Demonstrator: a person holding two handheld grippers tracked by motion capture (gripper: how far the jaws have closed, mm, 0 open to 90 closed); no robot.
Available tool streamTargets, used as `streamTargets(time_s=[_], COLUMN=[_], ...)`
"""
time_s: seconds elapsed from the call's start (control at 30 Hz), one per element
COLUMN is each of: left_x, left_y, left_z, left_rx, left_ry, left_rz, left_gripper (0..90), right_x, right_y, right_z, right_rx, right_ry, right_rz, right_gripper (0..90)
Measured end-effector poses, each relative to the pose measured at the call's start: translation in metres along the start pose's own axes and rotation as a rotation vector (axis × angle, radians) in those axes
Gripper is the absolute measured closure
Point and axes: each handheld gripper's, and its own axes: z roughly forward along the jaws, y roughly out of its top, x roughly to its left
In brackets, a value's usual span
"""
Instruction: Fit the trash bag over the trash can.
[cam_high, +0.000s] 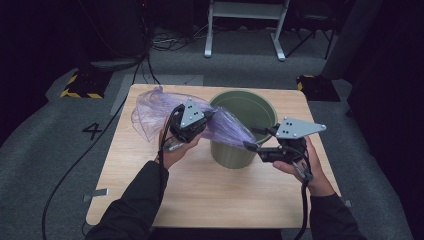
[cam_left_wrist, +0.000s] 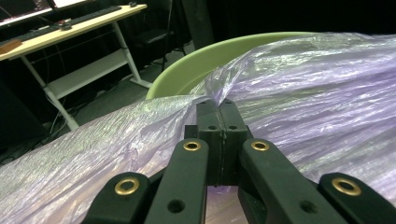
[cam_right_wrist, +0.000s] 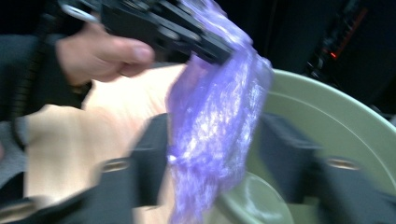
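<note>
On the table (cam_high: 200, 190), a green bucket (cam_high: 260, 112) stood upright toward the far right part of the wooden top, and a thin purple plastic bag (cam_high: 150, 112) was stretched across its near-left rim. Most of the bag lay bunched on the table to the left of the bucket, while a drawn-out band of it ran rightward over the rim and down the front of the bucket wall.

At the left of the high view, the left tongs (cam_high: 207, 116) were clenched on the bag just beside the bucket's rim. From the left gripper view, the two black jaws met flat against each other with a fold of the bag (cam_left_wrist: 303, 107) pinched at their tips, the film spreading out to either side and the pale green rim of the bucket (cam_left_wrist: 196, 63) curving behind it.

Near the front right of the bucket, the right tongs (cam_high: 251, 145) sat at the tip of the stretched band of plastic. From the right gripper view, which was blurred, the jaws stood well apart with the hanging strip of bag (cam_right_wrist: 210, 140) between them, so they were released rather than gripping; whether either jaw touched the film could not be told. That view also caught the left tongs (cam_right_wrist: 219, 51) holding the top of the strip above the bucket's (cam_right_wrist: 336, 121) open mouth.
</note>
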Motion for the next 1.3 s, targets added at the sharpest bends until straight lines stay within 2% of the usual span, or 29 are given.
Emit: streamTargets(time_s=[0.03,0.07,0.13,0.2,0.27,0.3,0.33,0.37,0.43,0.47,0.5,0.57,0.67,0.73,0.8,0.9,0.97,1.07,1.13,1.2,1.3], left_x=[0.000,0.000,-0.001,-0.001,-0.001,-0.001,-0.001,-0.001,-0.002,-0.003,-0.005,-0.005,-0.003,-0.003,-0.003,-0.001,0.001,0.007,0.009,0.010,0.009], left_y=[0.000,0.000,0.000,0.000,-0.001,-0.001,-0.001,-0.001,-0.002,-0.002,-0.003,-0.007,-0.014,-0.020,-0.025,-0.038,-0.041,-0.051,-0.057,-0.063,-0.064], left_z=[-0.001,-0.002,-0.004,-0.004,-0.006,-0.007,-0.008,-0.009,-0.012,-0.014,-0.015,-0.020,-0.029,-0.036,-0.041,-0.046,-0.046,-0.040,-0.033,-0.023,-0.017], left_rx=[-0.002,-0.009,-0.014,-0.013,-0.014,-0.022,-0.027,-0.022,-0.012,0.006,0.028,0.050,0.105,0.147,0.185,0.250,0.264,0.301,0.332,0.374,0.399], left_ry=[-0.004,-0.005,-0.011,-0.015,-0.029,-0.039,-0.049,-0.048,-0.056,-0.084,-0.085,-0.099,-0.117,-0.132,-0.128,-0.102,-0.103,-0.142,-0.150,-0.156,-0.136], left_rz=[0.001,0.003,0.010,0.012,0.008,0.000,-0.010,-0.014,-0.019,-0.016,-0.003,0.015,0.003,-0.003,0.013,0.032,0.023,0.007,0.010,0.027,0.067], left_gripper=[89.8,89.8,89.8,89.7,88.7,75.6,75.6,71.7,56.2,47.5,40.2,33.7,25.2,23.9,22.4,22.4,22.5,23.5,25.2,32.9,60.5], right_x=[-0.002,-0.007,-0.011,-0.012,-0.016,-0.022,-0.022,-0.024,-0.028,-0.030,-0.033,-0.035,-0.039,-0.041,-0.042,-0.046,-0.047,-0.051,-0.052,-0.053,-0.054], right_y=[-0.001,-0.002,-0.003,-0.004,-0.004,-0.006,-0.006,-0.007,-0.009,-0.010,-0.012,-0.013,-0.016,-0.016,-0.016,-0.017,-0.017,-0.018,-0.017,-0.016,-0.016], right_z=[0.002,0.006,0.009,0.010,0.012,0.015,0.015,0.017,0.020,0.022,0.023,0.024,0.026,0.027,0.030,0.035,0.036,0.038,0.040,0.040,0.041], right_rx=[0.009,0.027,0.044,0.051,0.067,0.080,0.080,0.088,0.105,0.112,0.110,0.112,0.113,0.114,0.118,0.128,0.128,0.128,0.131,0.133,0.133], right_ry=[-0.014,-0.027,-0.051,-0.058,-0.091,-0.108,-0.108,-0.115,-0.138,-0.151,-0.157,-0.171,-0.189,-0.194,-0.197,-0.209,-0.211,-0.216,-0.217,-0.216,-0.217], right_rz=[0.014,0.035,0.028,0.021,0.009,0.023,0.023,0.026,0.037,0.037,0.040,0.037,0.035,0.034,0.035,0.030,0.035,0.044,0.041,0.036,0.036], right_gripper=[55.9,67.7,76.3,79.8,84.0,85.7,85.7,86.1,86.4,86.4,86.3,86.4,86.4,86.6,86.6,86.6,86.6,86.4,86.0,85.7,84.5])
